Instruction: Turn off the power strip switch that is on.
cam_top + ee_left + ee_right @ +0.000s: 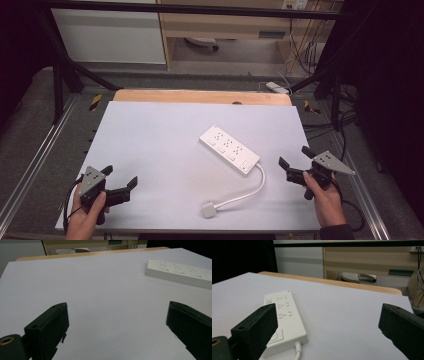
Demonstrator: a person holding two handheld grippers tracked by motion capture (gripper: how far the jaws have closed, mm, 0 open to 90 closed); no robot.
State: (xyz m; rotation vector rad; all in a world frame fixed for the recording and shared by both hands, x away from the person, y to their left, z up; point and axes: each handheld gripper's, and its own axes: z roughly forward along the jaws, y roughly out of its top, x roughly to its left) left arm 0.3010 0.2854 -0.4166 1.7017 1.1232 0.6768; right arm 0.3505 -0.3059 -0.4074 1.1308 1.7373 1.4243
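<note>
A white power strip lies slantwise right of the table's middle, its white cable curling down to a white plug near the front edge. The strip also appears at the upper right in the left gripper view and at the left in the right gripper view. My left gripper rests at the front left corner, open and holding nothing, far from the strip. My right gripper sits at the right edge, open and bare, a short way right of the strip's switch end.
A white sheet covers the tabletop, with a wooden edge showing at the back. Metal rails flank the table. A second white power strip and cables lie on the floor behind.
</note>
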